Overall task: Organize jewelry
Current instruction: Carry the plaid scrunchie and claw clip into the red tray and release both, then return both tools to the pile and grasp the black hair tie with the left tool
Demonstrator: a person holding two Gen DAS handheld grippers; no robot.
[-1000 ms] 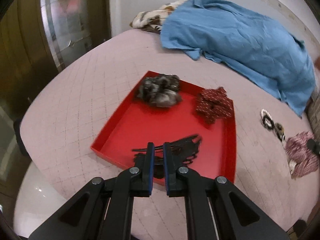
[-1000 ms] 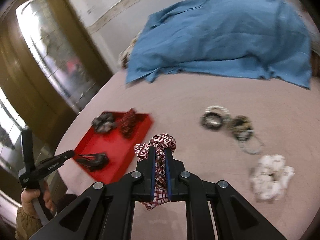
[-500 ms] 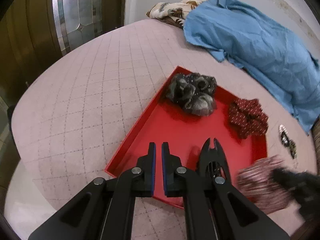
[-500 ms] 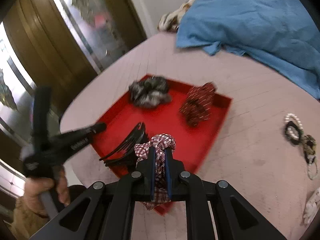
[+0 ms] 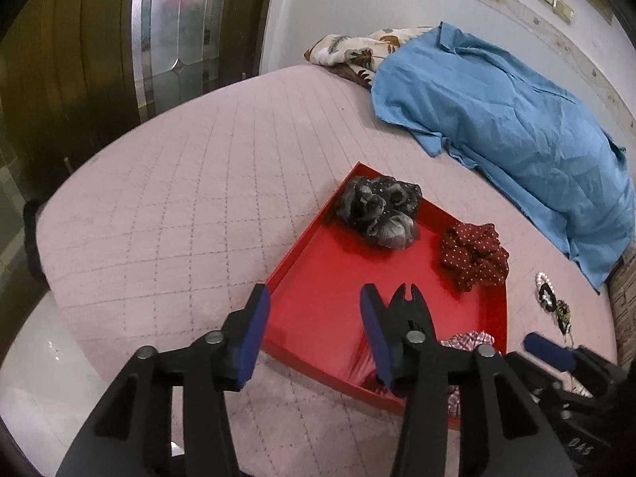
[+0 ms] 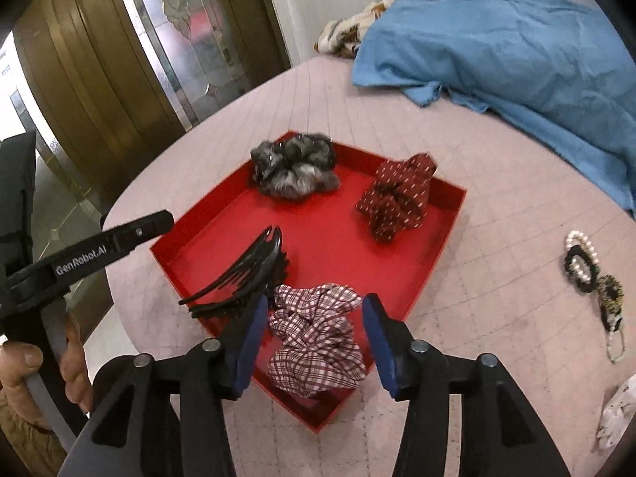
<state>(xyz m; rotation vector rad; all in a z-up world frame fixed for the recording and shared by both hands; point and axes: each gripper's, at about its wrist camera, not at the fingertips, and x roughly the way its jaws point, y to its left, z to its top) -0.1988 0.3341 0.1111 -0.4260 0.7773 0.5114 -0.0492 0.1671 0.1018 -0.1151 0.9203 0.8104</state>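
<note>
A red tray [image 6: 222, 214] [image 5: 314, 262] lies on the pink quilted bed. In it are a grey scrunchie [image 6: 294, 167] [image 5: 377, 208], a dark red dotted scrunchie [image 6: 397, 198] [image 5: 473, 256], a black claw clip [image 6: 246, 278] [image 5: 411, 310] and a red plaid scrunchie [image 6: 314, 338] [image 5: 469, 340]. My right gripper [image 6: 312, 342] is open, its fingers either side of the plaid scrunchie, which rests in the tray's near corner. My left gripper [image 5: 314, 330] is open and empty over the tray's near left edge.
Bead bracelets and hair ties [image 6: 588, 274] [image 5: 550, 302] lie on the bed right of the tray, with a white scrunchie [image 6: 620, 409] at the right edge. A blue cloth [image 6: 508, 39] [image 5: 508, 127] covers the far side. A glass door [image 5: 175, 24] stands left.
My right gripper carried the plaid scrunchie over to the tray, then opened and let it go there. My left gripper has opened.
</note>
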